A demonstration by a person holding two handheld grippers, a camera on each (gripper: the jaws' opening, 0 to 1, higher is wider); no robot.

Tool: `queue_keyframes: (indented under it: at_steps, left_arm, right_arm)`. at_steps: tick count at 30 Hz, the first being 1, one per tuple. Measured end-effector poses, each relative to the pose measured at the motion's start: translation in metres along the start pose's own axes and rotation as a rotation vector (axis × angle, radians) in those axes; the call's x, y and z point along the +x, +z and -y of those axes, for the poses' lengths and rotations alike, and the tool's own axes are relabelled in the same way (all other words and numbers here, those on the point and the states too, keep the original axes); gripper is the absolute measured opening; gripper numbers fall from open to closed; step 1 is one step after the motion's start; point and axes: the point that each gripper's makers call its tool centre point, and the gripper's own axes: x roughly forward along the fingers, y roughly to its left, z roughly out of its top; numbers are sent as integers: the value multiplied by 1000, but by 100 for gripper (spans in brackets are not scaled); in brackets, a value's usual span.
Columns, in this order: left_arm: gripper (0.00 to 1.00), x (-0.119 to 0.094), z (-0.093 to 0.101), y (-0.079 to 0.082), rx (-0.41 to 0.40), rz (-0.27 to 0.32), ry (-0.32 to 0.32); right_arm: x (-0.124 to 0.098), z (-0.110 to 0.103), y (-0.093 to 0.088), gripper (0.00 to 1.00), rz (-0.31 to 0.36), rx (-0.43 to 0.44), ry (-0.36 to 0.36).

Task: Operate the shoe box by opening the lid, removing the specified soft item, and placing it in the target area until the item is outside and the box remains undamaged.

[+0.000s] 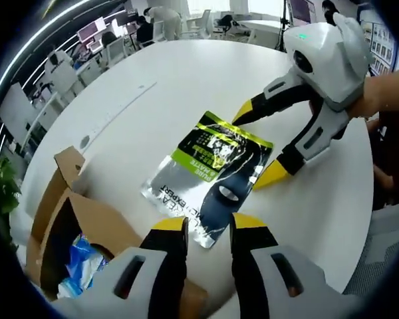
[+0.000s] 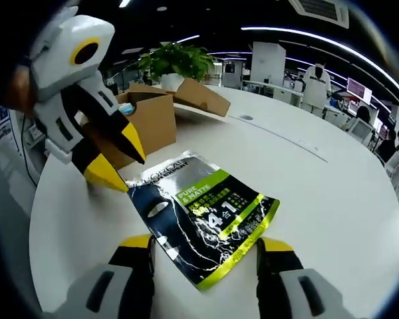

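A flat foil pouch [image 1: 209, 173], black, silver and lime green with printed text, lies on the round white table [image 1: 186, 80], outside the box. My left gripper [image 1: 209, 226] is open just short of the pouch's near corner, with nothing between its jaws. My right gripper [image 1: 258, 143] reaches in from the right, open, its yellow tips on either side of the pouch's far end. In the right gripper view the pouch [image 2: 203, 216] lies between the wide-open right gripper [image 2: 206, 244]. The left gripper [image 2: 120, 159] hovers at its far corner. The brown shoe box [image 1: 73, 219] stands open.
A blue and white wrapped item [image 1: 80, 262] lies inside the open box. A potted plant [image 2: 176, 60] stands behind the box [image 2: 153, 113]. Desks, chairs and people fill the office beyond the table. The table's edge curves close on the right [image 1: 359, 219].
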Motion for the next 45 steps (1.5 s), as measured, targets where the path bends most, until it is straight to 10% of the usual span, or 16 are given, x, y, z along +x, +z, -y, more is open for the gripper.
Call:
queue_keyframes:
  at_steps: [11, 45]
  left_arm:
    - [25, -35, -33, 13, -98, 114, 30]
    - [38, -95, -93, -38, -214, 161, 75]
  right_arm:
    - [7, -2, 8, 60, 7, 8, -12]
    - [9, -11, 33, 61, 1, -2, -9]
